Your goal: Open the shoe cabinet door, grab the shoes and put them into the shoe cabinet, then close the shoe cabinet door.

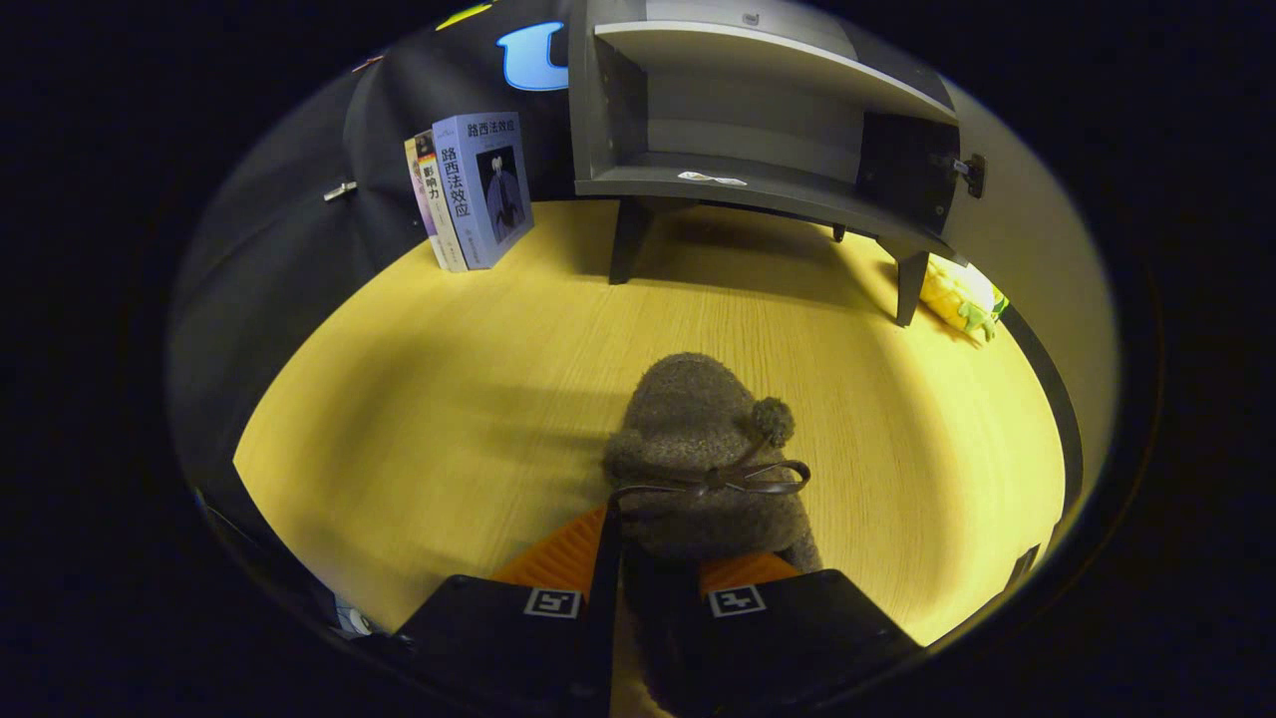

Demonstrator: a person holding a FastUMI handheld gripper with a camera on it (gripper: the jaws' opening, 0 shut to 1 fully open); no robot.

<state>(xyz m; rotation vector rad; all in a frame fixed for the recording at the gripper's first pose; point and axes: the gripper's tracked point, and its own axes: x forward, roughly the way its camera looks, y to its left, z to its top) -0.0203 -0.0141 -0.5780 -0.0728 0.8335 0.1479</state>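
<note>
Fuzzy brown shoe [698, 449] sits clamped between the level gripper's [653, 583] fingers, facing the open cabinet [758, 130].

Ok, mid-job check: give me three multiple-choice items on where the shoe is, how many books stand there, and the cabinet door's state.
1. Where is the fuzzy shoe?
A. between the gripper fingers
B. on the cabinet shelf
C. beside the books

2. How many books stand left of the shoe cabinet?
A. one
B. two
C. five

3. The cabinet's state?
A. open
B. shut
C. tipped over

Answers: 1 A, its heel sits between the fingers, above the table. 2 B, two spines show. 3 A, the bare shelves show.
</note>
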